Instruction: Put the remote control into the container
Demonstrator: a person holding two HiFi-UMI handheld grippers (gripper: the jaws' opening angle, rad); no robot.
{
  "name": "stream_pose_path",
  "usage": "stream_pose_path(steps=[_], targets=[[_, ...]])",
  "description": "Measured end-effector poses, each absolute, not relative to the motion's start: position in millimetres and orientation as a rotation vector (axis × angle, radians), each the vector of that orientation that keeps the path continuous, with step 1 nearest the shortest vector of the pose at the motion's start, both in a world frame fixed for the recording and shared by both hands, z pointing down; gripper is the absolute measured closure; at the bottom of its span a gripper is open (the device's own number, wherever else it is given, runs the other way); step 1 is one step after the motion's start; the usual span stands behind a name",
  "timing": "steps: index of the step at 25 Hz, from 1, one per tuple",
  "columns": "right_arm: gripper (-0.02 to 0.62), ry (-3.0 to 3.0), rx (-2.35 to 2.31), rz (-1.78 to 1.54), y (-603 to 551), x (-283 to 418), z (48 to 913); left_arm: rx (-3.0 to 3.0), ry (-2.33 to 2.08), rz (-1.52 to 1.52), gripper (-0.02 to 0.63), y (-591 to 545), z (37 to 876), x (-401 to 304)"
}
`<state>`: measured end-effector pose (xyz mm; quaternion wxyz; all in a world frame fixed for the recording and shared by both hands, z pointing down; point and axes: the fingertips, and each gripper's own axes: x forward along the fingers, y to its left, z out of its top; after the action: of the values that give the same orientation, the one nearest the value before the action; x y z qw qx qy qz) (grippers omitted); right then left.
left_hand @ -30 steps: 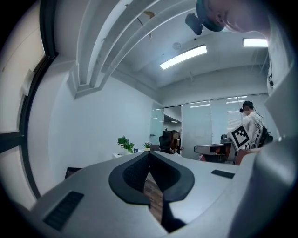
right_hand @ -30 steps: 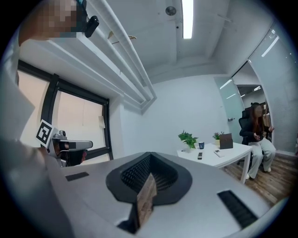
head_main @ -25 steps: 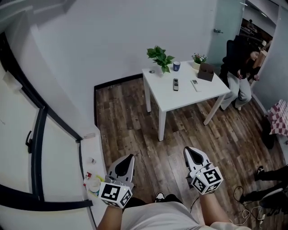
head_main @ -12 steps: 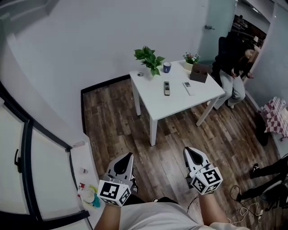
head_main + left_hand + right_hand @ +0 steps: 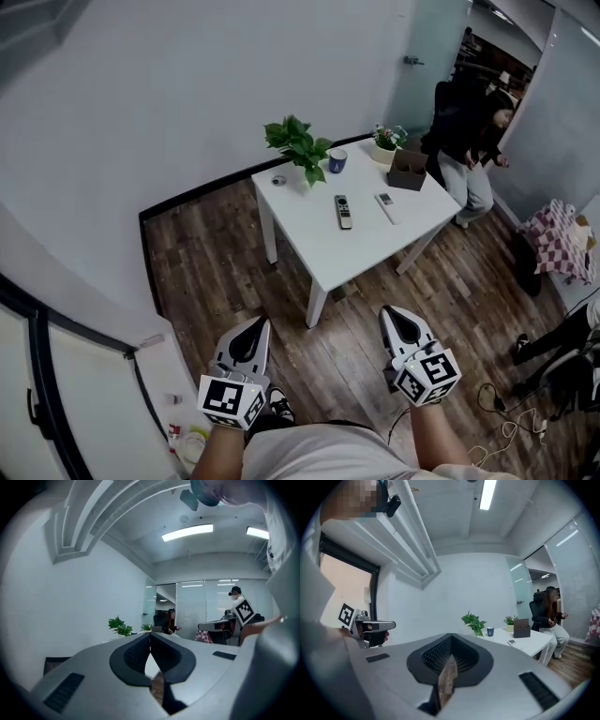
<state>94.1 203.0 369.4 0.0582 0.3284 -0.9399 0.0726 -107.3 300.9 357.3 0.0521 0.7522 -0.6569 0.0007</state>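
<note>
Across most of the head view, dark wood floor, with a pale wall from 9 to 12 o'clock. At 12 o'clock from the 2 grippers, well apart from them, a white table set cornerwise. Past its far corner, at 2 o'clock, a seated person in dark clothes.

At 6 o'clock, low in view, the left gripper and the right gripper, side by side over the floor, both pointing toward the table. In the left gripper view, jaws pressed together with nothing between the pads. Same in the right gripper view: jaws closed tip to tip, empty.

On the table, at 11 o'clock from its middle, a leafy green plant. At 2 o'clock, near the far corner, the brown container, with a small flower pot just beside it at 11 o'clock. Between plant and container, a blue mug.

Near the table's middle, the black remote control, flat on the top and untouched. At 3 o'clock from it, near but not touching, a white remote. Both outside the container, at 7 to 8 o'clock from it. At 9 o'clock from the plant's pot, a small round thing, too small to tell.
</note>
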Motion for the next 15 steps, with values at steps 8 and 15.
stream_pose_path(steps=[8, 15], targets=[[0.584, -2.795, 1.039, 0.194, 177, 26, 371, 2.335, -1.911, -0.059, 0.597, 260, 357, -175], [0.583, -2.764, 1.108, 0.189, 145, 20, 369, 2.356, -1.845, -0.068, 0.597, 223, 363, -189]])
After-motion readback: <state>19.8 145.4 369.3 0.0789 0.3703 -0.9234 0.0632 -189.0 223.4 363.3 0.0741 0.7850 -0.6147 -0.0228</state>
